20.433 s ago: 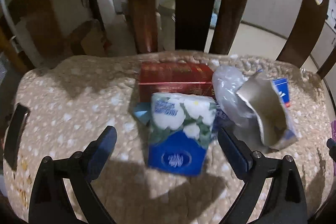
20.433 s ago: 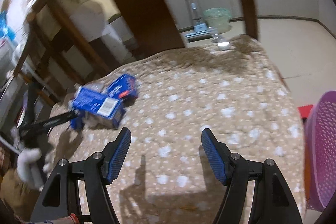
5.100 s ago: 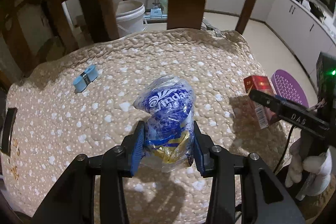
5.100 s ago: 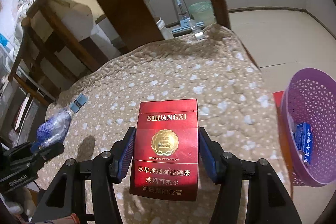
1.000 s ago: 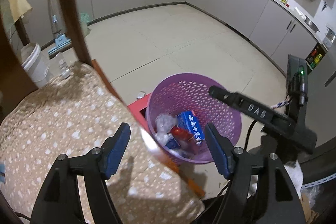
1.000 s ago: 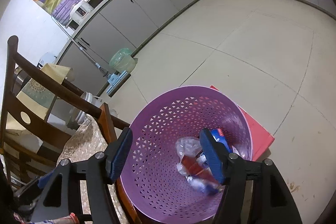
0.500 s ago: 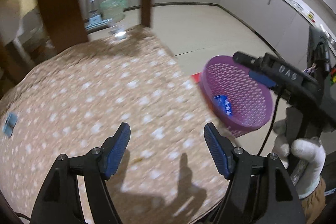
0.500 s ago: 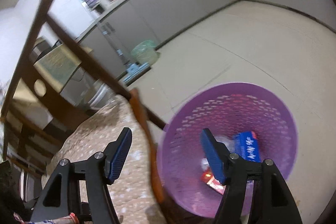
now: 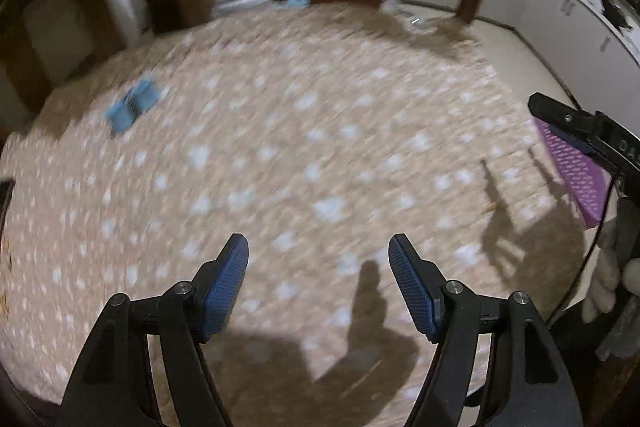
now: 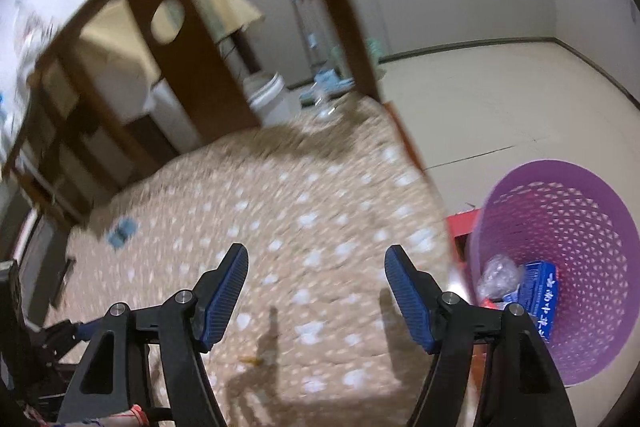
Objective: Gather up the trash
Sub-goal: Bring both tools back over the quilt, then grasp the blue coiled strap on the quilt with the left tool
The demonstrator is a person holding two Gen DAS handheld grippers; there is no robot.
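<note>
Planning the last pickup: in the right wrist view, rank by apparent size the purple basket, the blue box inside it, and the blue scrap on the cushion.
1. purple basket
2. blue box
3. blue scrap, though it is farther off and blurred, so its true size is unsure.

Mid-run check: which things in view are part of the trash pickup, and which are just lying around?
Job:
small blue packet on the cushion
purple basket holding a blue box and crumpled bag
left gripper, right gripper, both empty

Lying about:
white bucket
chair back
</note>
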